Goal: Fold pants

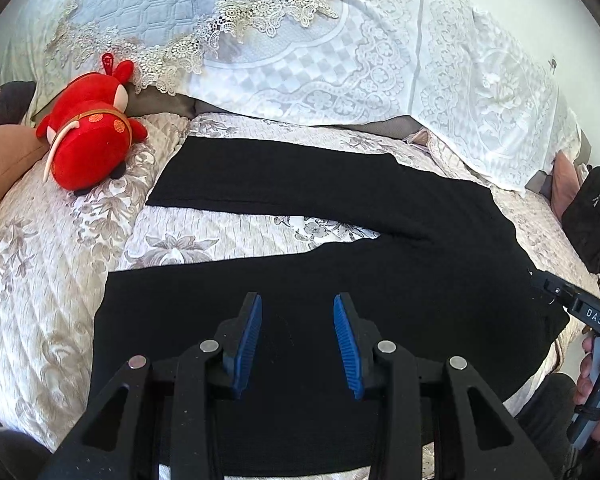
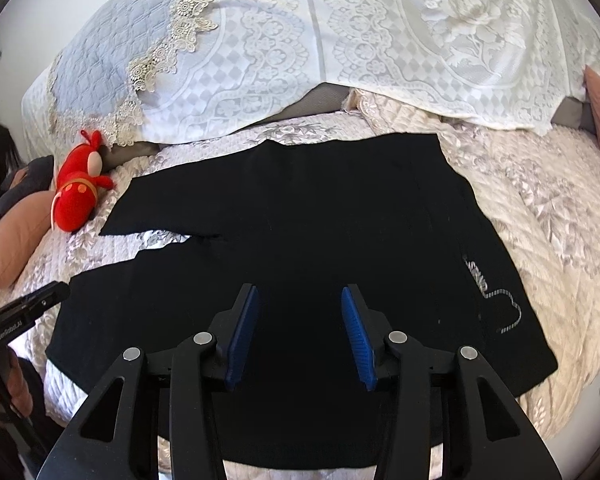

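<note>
Far left on the bed (image 1: 40, 280), a red stuffed toy (image 1: 90, 136) lies near the cuff end of the black pants (image 1: 340, 240), just off the far leg's hem. From there the pants run rightward across the patterned quilt — long axis left to right, two legs spread in a narrow V at the left and joining at the crotch toward the right, waistband at the right end with a pale drawstring (image 2: 496, 300) lying loose on it. They are spread flat and unfolded, so folding has not begun.

The left claw (image 1: 298, 338) hovers over the near leg, its blue pads well apart and nothing between them. The right claw (image 2: 300, 330) hovers above the seat and waist area, likewise wide open and empty; whether either one touches the cloth I cannot tell.

What the next move turns on is how the legs lie: the near leg sits directly under the left claw, the far leg beyond it toward the lace pillows (image 1: 340, 40), with a wedge of quilt showing between them. Laying one leg over the other means carrying cloth across that gap, front to back. The left hand is nearer the leg, the right nearer the waist — a sensible split for gripping the near edge at both ends.
</note>
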Action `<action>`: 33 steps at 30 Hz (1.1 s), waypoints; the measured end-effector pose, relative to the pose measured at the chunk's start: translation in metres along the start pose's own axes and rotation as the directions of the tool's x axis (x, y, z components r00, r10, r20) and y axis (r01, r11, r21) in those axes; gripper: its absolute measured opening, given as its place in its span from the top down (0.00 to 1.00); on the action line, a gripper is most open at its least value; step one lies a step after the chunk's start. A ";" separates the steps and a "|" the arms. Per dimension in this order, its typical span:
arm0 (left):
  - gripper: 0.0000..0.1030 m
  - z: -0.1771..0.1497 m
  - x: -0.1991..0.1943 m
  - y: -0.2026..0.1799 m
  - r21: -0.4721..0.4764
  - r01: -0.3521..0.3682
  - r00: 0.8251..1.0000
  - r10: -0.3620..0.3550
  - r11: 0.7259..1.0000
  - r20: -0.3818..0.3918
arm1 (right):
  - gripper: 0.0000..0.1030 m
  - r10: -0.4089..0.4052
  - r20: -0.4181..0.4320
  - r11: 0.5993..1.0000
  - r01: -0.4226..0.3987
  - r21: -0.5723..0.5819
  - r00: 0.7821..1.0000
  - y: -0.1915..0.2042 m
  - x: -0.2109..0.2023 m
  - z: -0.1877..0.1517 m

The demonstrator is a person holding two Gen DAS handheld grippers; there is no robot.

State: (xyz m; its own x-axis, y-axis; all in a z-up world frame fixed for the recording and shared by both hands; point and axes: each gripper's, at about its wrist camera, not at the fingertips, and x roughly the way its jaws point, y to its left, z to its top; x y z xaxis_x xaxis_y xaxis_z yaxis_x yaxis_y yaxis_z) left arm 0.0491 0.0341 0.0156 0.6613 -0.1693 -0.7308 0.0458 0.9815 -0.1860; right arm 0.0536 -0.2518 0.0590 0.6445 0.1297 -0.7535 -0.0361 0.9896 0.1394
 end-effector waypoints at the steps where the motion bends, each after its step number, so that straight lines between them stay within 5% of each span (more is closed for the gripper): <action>1: 0.61 0.003 0.002 0.001 0.006 0.003 1.000 -0.003 1.000 -0.002 | 0.57 -0.001 -0.001 1.000 0.001 -0.005 1.000 0.000 0.002 0.002; 15: 0.61 0.078 0.055 0.024 0.112 -0.008 1.000 0.008 0.994 0.000 | 0.57 0.028 -0.024 0.984 -0.032 -0.173 0.999 -0.011 0.055 0.069; 26: 0.61 0.157 0.157 0.033 0.252 0.028 0.998 -0.013 0.967 -0.059 | 0.49 0.095 -0.121 0.923 -0.133 -0.361 0.988 -0.026 0.145 0.133; 33: 0.55 0.195 0.229 0.035 0.370 0.049 0.993 -0.006 0.928 -0.117 | 0.48 0.127 -0.201 0.880 -0.204 -0.430 0.971 -0.038 0.203 0.171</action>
State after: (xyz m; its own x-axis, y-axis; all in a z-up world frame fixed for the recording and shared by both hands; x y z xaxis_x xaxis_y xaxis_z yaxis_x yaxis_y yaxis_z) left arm 0.3478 0.0475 -0.0303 0.5692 -0.1840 -0.8013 0.3519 0.9354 0.0352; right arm 0.3159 -0.2741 0.0108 0.4682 0.2640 -0.8433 -0.4912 0.8710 0.0000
